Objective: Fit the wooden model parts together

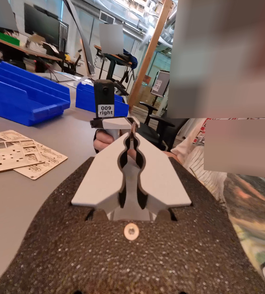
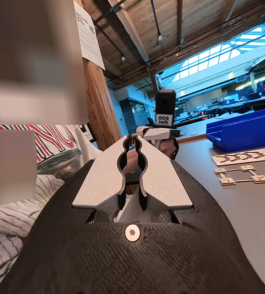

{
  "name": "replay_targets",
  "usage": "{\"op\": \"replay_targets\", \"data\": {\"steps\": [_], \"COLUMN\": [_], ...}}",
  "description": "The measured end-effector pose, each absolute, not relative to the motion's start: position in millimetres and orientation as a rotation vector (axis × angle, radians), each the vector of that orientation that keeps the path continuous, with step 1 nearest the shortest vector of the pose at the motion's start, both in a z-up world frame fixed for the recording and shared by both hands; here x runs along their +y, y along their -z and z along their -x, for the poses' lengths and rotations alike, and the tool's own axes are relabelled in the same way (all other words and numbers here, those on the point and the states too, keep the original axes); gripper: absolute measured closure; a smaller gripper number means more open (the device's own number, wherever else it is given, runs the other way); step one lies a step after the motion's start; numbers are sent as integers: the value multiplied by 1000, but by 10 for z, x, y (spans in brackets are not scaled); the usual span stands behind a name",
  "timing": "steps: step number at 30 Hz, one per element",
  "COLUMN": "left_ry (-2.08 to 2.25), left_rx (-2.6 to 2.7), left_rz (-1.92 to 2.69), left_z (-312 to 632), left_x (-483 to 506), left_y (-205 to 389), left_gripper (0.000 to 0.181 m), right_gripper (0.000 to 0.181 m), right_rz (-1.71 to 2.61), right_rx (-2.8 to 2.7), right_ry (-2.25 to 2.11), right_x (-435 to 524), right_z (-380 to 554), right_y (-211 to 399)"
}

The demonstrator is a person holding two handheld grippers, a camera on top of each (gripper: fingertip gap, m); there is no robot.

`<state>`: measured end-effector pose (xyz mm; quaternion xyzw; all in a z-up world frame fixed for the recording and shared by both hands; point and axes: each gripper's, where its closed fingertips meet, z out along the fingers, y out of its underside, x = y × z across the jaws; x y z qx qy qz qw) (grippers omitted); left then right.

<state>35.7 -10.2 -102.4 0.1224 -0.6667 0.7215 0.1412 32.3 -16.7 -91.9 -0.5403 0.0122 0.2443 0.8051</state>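
In the left wrist view my left gripper is shut on a thin wooden part, seen edge-on at its fingertips. My right gripper faces it from beyond, its tips on a small wooden part that meets the left one. In the right wrist view my right gripper is shut on an upright small wooden part. The left gripper comes in from the right with its flat wooden part touching mine. Both are held in the air above the near table edge.
Cut-out wooden sheets lie on the grey table, with blue bins behind. In the right wrist view there is another wooden sheet, a small four-pad frame and a blue bin. A wooden post stands close. Less than 4 cm separates the two grippers' tips.
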Motion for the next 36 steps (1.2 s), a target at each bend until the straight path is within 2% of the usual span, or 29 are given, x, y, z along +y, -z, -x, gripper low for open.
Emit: {"op": "replay_targets", "data": {"steps": [19,29,34,36], "left_ry": [-2028,-2078,-2185,-2259], "left_rx": [-1829,-1553,-1706,-1860], "left_rz": [-417,-451,-643,-741], "left_z": [-478,-556,-824,-953], "left_x": [-48,33,76,128], "left_y": [1108,968,1004,1020], "left_gripper": [181,181,180,173], "right_gripper": [179,179,179,180], "right_rz": [1158,943,804,778], "right_rx": [94,206,391,459], "right_ry": [-595,-879,-945,-958], "right_x": [-126,-57,-26,1], "right_z": [-420,-506,-790,-875], "right_y": [1073,970,1015,1061]}}
